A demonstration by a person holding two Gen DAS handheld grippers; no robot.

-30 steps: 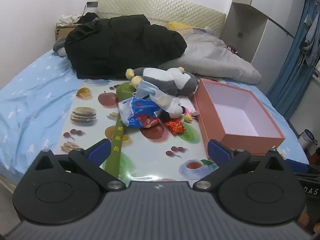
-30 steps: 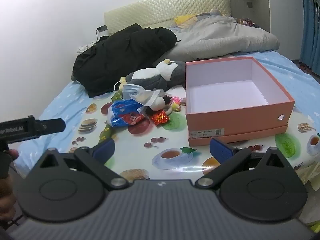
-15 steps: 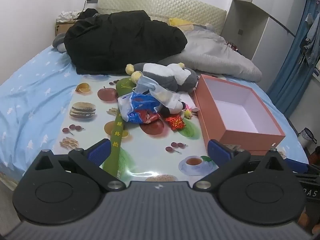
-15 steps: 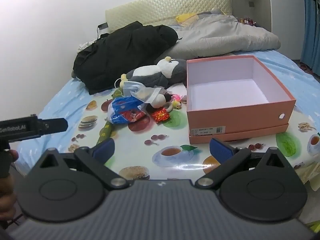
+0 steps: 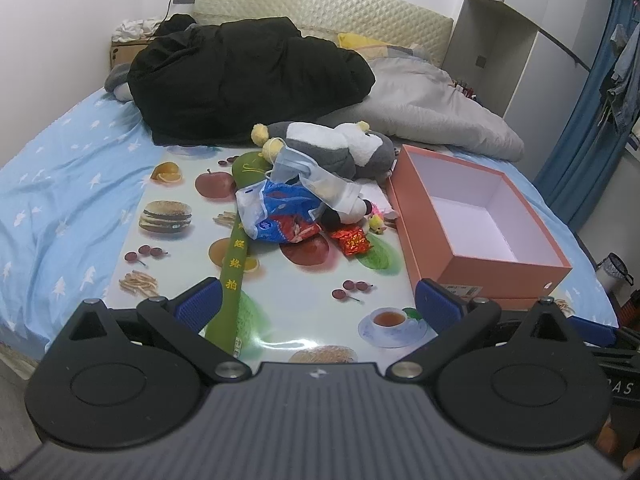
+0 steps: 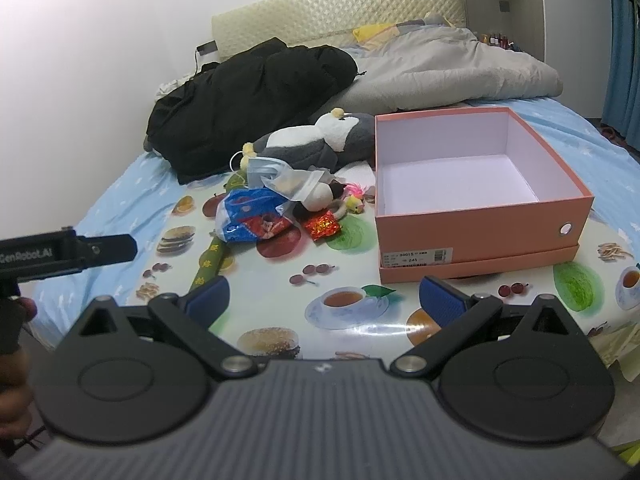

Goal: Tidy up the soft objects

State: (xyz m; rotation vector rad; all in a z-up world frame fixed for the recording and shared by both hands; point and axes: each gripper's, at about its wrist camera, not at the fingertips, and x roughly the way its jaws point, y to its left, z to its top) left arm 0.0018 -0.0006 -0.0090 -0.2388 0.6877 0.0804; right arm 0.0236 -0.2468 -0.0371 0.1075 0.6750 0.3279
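Hovering with fingers spread and empty, the left gripper [image 5: 316, 300] and right gripper [image 6: 324, 296] have packed nothing: the box [image 6: 480, 216] sits bare, the soft pile [image 5: 304, 200] untouched beside it.

The left gripper [image 5: 318, 304] is wide open and holds nothing. It hangs over the near edge of a mat with food pictures [image 5: 288, 292]. In the middle lies a pile: a grey and white plush toy [image 5: 340, 148], a face mask [image 5: 292, 164] and a blue bag [image 5: 276, 212]. On the right sits an open pink box [image 5: 416, 216].
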